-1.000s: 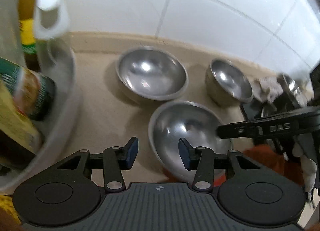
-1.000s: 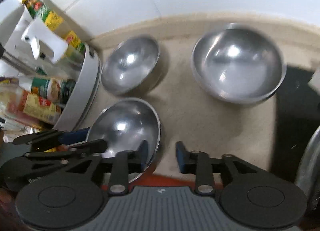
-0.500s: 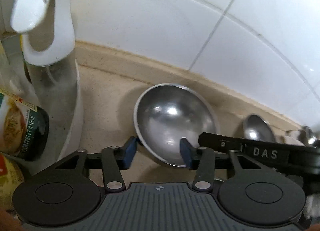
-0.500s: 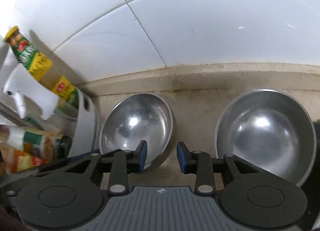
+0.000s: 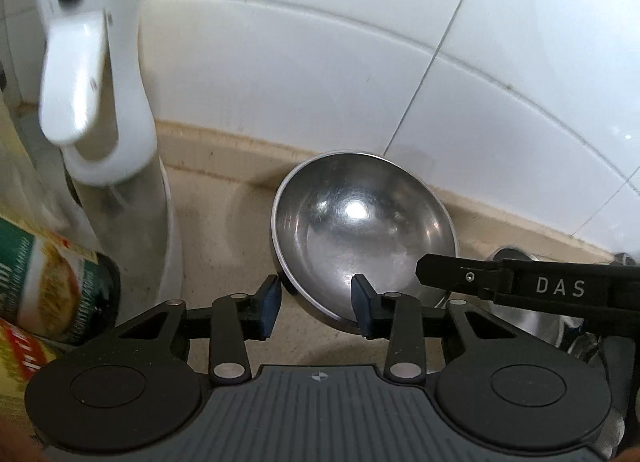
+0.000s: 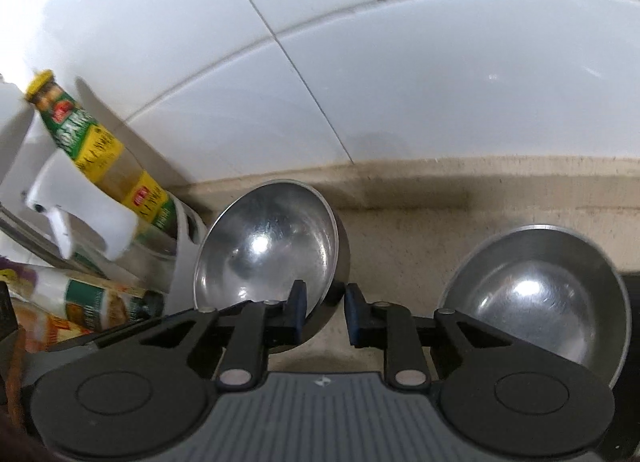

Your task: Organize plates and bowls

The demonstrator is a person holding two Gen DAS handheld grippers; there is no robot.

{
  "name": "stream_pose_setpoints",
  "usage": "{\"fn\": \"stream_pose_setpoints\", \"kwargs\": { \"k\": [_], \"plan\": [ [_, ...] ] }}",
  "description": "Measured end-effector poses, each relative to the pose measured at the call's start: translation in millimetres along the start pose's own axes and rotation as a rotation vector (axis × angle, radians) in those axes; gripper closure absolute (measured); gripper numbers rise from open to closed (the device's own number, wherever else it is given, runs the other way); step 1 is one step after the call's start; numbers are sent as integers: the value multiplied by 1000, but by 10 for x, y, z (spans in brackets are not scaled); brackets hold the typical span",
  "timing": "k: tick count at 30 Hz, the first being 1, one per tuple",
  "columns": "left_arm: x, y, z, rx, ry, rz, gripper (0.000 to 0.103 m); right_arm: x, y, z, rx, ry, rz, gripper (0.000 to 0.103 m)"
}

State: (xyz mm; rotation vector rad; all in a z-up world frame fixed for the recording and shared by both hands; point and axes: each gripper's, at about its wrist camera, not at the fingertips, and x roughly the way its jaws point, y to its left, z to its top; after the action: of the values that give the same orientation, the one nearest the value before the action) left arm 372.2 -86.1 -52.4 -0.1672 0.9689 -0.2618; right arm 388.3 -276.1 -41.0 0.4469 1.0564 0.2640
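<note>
A steel bowl [image 5: 360, 222] sits on the beige counter near the tiled wall, seen again as the left bowl [image 6: 268, 246] in the right wrist view, where it looks tipped. My left gripper [image 5: 316, 310] straddles its near-left rim with one pad inside and one outside; the jaws are closing and a gap still shows. My right gripper [image 6: 326, 312] is closing tight on the near-right rim, its left pad inside the bowl. Its black arm [image 5: 520, 286] shows at the bowl's right side. A second steel bowl [image 6: 536, 294] rests to the right.
A white caddy [image 6: 186, 262] stands just left of the bowl and holds a white spray bottle [image 5: 96, 102], a green-and-yellow sauce bottle [image 6: 100, 154] and jars [image 5: 48, 286]. The tiled wall [image 5: 320, 82] rises close behind. A dark surface [image 6: 634, 322] borders the right.
Both grippers moved forward past the nearest bowl to the bowl by the wall. The right jaws narrowed onto its rim, and the left jaws narrowed around the opposite side.
</note>
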Motion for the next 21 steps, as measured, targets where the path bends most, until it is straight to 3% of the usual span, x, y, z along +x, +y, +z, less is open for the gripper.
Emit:
{"fn": "stream_pose_setpoints", "kwargs": {
  "k": [12,21],
  "plan": [
    [-720,-237,-160,60,-73,-46,55,-720,227,-141,-15,-76,13,85],
    [-918,-273,-568,106,-43,-59,53,-987,279,-592,13,-64,-3,85]
  ]
}}
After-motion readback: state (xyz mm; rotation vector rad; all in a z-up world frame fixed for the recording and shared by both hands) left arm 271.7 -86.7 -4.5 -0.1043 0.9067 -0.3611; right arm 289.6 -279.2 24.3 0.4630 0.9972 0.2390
